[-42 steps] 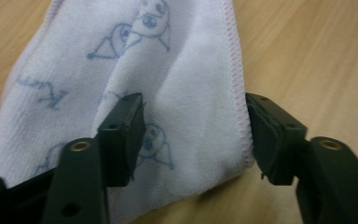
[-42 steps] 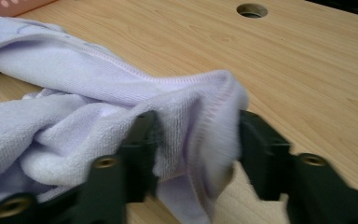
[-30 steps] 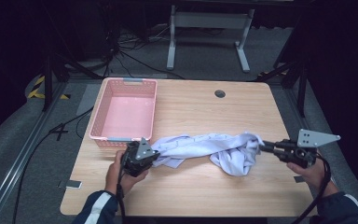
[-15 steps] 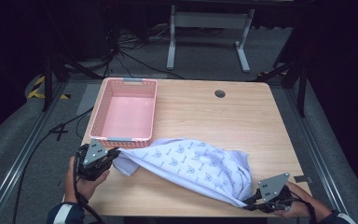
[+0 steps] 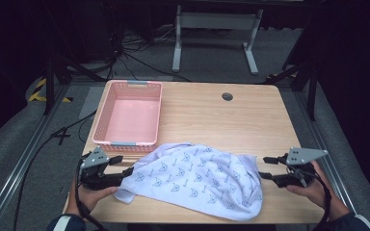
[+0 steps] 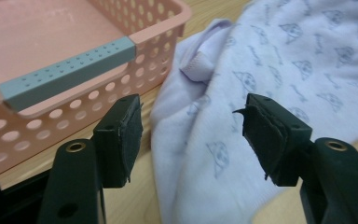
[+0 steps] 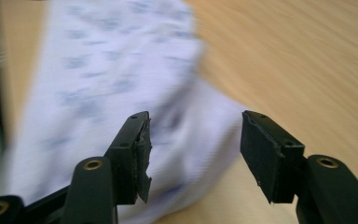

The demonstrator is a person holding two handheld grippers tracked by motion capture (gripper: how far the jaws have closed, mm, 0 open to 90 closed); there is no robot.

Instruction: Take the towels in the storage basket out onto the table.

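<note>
The wooden table (image 5: pixel 207 115) carries a pink basket (image 5: pixel 130 115) at its left rear, and just in front of it a pale printed cloth (image 5: pixel 197 178) lies spread across the near edge, probably flattened for folding. Both tongs stand wide apart, holding nothing: left gripper (image 5: pixel 118 166) at the cloth's left edge, right gripper (image 5: pixel 265 167) just off its right

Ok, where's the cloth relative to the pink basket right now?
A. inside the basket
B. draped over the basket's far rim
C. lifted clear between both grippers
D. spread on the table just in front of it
D: the cloth lies spread on the table beside the basket's near wall, with the left gripper and right gripper both open.
</note>
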